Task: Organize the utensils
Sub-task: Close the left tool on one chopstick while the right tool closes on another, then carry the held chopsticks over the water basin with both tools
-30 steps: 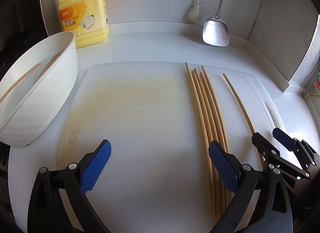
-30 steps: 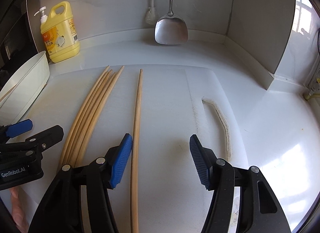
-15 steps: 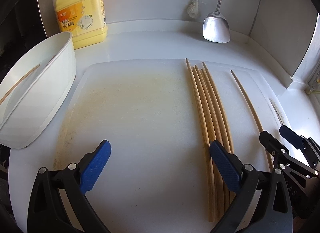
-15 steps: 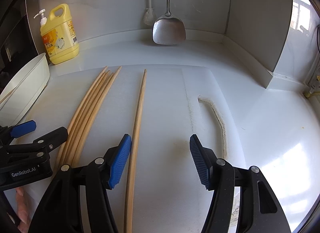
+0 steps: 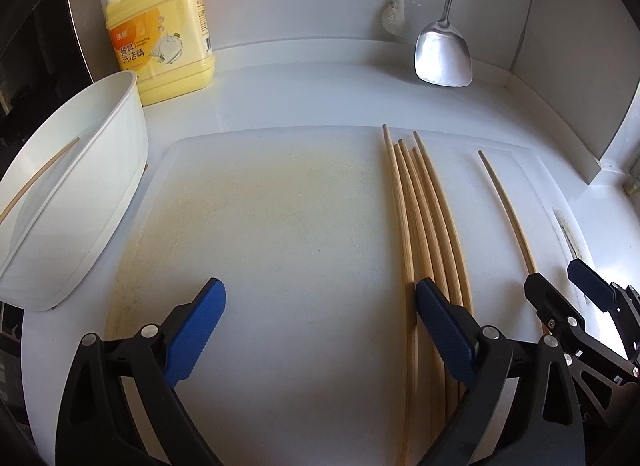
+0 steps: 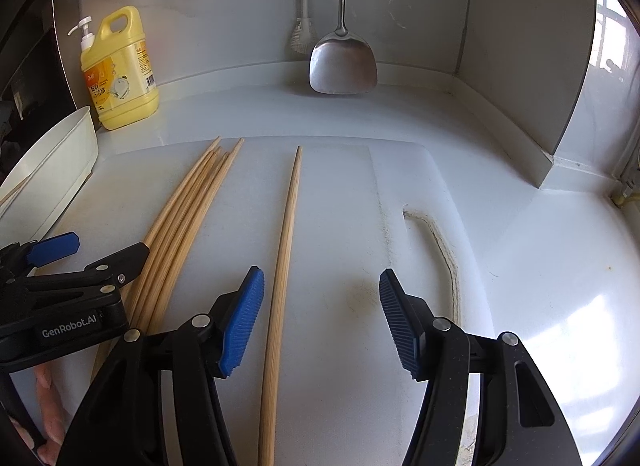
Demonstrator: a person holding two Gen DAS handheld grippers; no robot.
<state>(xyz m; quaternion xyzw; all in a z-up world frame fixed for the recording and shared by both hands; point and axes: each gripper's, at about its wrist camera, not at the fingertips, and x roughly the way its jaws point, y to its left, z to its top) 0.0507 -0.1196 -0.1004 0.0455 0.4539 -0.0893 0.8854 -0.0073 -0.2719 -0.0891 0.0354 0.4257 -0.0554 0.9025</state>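
Note:
Several wooden chopsticks lie bundled on the white cutting board. A single chopstick lies apart to their right. My left gripper hovers low over the board with its jaws closing. The bundle's leftmost stick lies just inside the right pad, the others run under that finger, and nothing is pressed. My right gripper stands open over the single chopstick, which lies close to its left pad without touching it. In the right wrist view the left gripper sits over the bundle.
A white oval bin at the left holds one chopstick. A yellow detergent bottle stands behind it. A steel spatula and a brush hang on the back wall. The counter's corner wall rises at the right.
The left gripper has edged to the right toward the bundle, and its jaws have narrowed slightly. The right gripper has kept still over the single chopstick.

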